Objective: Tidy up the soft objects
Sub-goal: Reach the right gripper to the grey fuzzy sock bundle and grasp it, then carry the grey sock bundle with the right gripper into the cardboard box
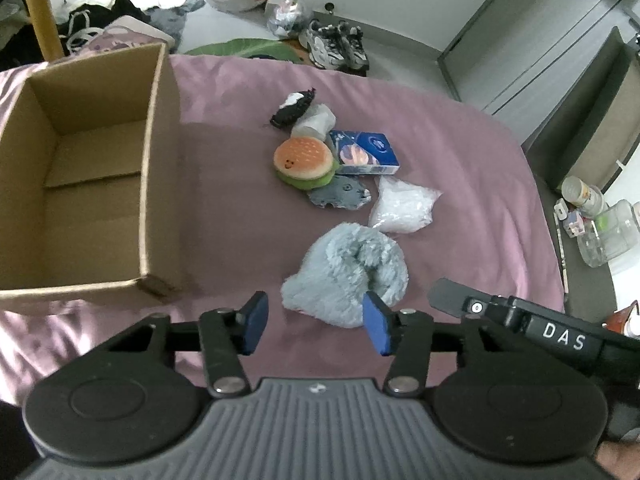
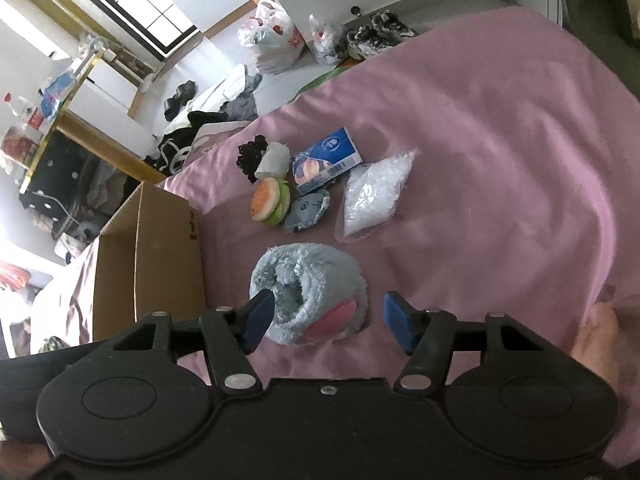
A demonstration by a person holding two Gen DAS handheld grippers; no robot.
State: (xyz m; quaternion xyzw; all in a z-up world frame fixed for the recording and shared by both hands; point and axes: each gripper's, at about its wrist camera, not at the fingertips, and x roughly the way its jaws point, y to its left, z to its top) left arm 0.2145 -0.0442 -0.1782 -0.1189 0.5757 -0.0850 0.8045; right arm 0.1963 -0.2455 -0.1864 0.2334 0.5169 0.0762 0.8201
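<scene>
Left gripper [image 1: 316,322] and right gripper [image 2: 328,322] both hover, fingers apart.

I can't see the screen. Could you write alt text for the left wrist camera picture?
An open left gripper hovers over a fluffy pale blue slipper on a pink bedsheet. An empty cardboard box stands to the left; beyond the slipper lie a burger plush, a blue tissue pack and a clear plastic bag.
</scene>
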